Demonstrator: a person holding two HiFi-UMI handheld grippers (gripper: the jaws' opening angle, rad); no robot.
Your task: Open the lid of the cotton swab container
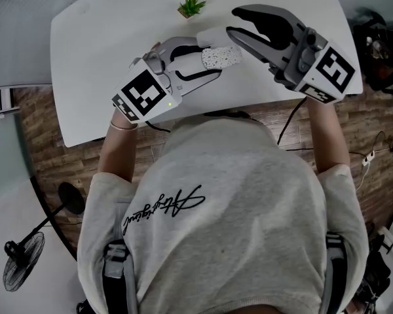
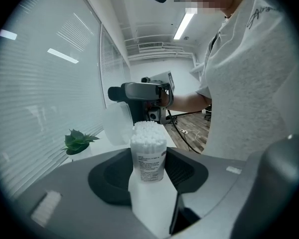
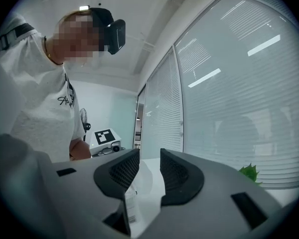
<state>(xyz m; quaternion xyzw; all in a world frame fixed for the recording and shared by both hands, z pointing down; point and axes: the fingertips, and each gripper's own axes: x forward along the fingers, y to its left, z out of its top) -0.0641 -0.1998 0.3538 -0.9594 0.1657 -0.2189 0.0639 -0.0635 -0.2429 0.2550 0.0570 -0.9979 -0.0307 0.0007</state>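
Clearly the left gripper (image 1: 208, 57) has the cotton swab container (image 2: 148, 158) clamped. In its own view the two dark pads press on either side of the labelled tub, which stands upright in the lower middle of the frame. Its jaws are held about half apart by the width of the tub. The mouth is uncovered, and the packed white swab tips (image 2: 148, 132) show above the rim. The translucent lid (image 2: 117, 123) is off the mouth and sits tilted just left of and behind the swabs.

The right gripper (image 3: 149, 171) points in from the upper right of the head view, its tips close to the lid. In the right gripper view its ribbed pads stand a narrow gap apart. A pale, rounded shape that looks like the lid lies in the gap, and the pads do not press on it. A strip of printed label shows at the bottom of that view, beneath the left-hand pad.

Both grippers are over the white table (image 1: 105, 38), with a small potted plant (image 1: 192, 6) near its upper edge.
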